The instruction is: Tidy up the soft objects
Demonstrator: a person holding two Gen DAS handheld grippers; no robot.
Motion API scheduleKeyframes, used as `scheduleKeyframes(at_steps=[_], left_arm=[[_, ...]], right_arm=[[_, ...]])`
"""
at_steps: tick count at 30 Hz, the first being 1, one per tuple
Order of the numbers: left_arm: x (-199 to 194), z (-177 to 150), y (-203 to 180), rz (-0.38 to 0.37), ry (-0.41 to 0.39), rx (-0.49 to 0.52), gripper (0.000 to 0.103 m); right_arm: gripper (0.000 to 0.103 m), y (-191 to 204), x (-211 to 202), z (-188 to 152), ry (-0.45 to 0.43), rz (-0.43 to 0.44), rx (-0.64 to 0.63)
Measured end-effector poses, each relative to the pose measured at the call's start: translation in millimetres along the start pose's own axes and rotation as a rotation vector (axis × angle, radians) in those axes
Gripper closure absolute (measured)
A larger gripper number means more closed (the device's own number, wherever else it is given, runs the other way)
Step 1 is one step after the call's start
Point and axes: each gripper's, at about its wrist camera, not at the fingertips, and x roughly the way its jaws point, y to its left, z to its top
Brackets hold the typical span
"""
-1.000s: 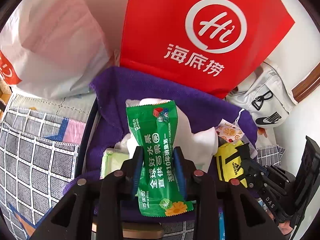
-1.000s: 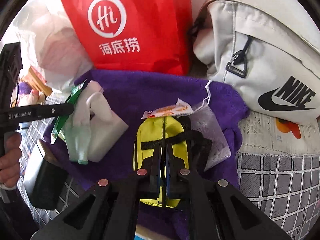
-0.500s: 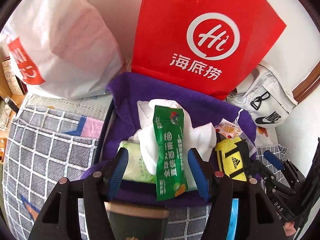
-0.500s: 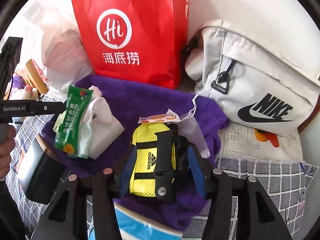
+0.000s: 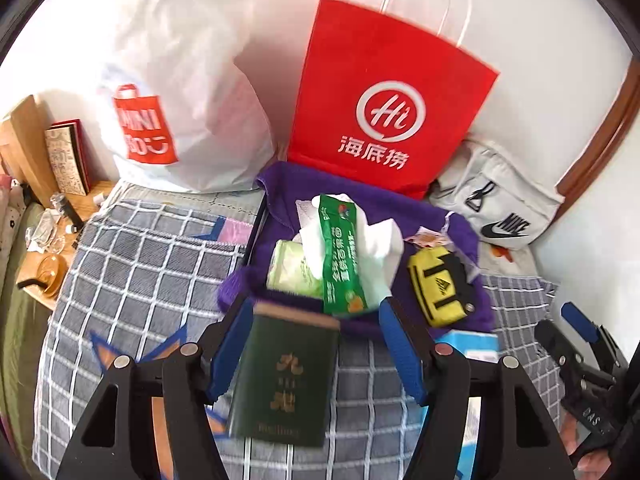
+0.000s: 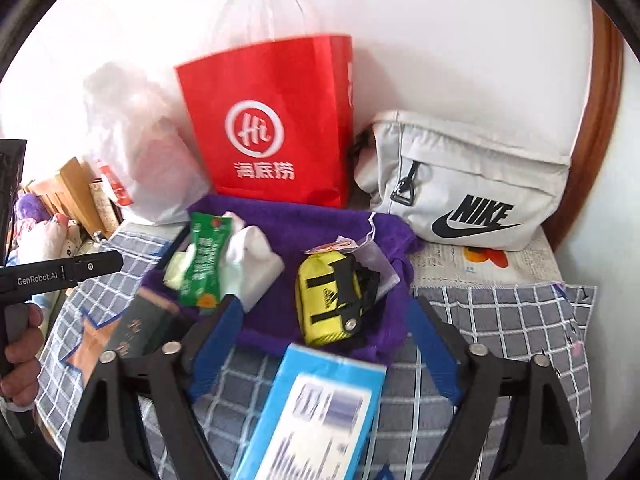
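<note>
Purple towel (image 5: 372,196) serves as the collection spot. Left wrist: left gripper (image 5: 316,344) jaws just opened, nothing pinched; green sachet (image 5: 340,256) lies on it. Right wrist: right gripper (image 6: 324,344) spread wide, likewise opening; yellow pouch (image 6: 324,296) sits free on the towel.

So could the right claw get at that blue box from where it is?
Probably yes. The right claw is open and empty, and the blue box lies flat on the checked blanket right between its fingers, with nothing on top; the yellow pouch sits further back.
</note>
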Motion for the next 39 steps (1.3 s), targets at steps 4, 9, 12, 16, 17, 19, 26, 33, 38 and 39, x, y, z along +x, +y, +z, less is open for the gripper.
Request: scheduleKeyframes(at_steps=[4, 9, 12, 16, 17, 19, 26, 33, 38, 39], left_arm=[[-30, -20, 2, -0.002, -0.024, -0.008, 0.039], [-67, -50, 5, 0.004, -0.049, -0.007, 0.036], [-90, -71, 5, 0.004, -0.069, 0.005, 0.036], [-117, -98, -3, 0.039, -0.107, 0.049, 0.033], [-125, -106, -6, 0.043, -0.117, 0.059, 0.032], [-138, -122, -10, 0.039, -0.138, 0.073, 0.028], [-180, -177, -24, 0.071, -0.215, 0.115, 0.006], [-215, -219, -38, 0.042, -0.239, 0.151, 0.006], [-231, -232, -44, 0.027, -0.27, 0.142, 0.006], [-233, -235, -44, 0.017, -0.268, 0.139, 0.006]], right_arm=[[0.01, 14, -35, -16, -0.018, -0.023, 0.008], [0.01, 29, -71, -38, -0.022, -0.043, 0.005], [0.008, 36, -98, -53, -0.052, -0.048, 0.024], [0.002, 41, -131, -74, -0.088, -0.058, 0.028], [0.001, 43, -139, -79, -0.096, -0.063, 0.024], [0.0, 47, -154, -91, -0.106, -0.064, 0.015], [0.0, 58, -205, -138, -0.142, -0.08, -0.011], [0.0, 55, -249, -179, -0.17, -0.076, 0.032], [0.0, 50, -272, -195, -0.192, -0.087, 0.048], [0.0, 49, -275, -198, -0.193, -0.086, 0.052]])
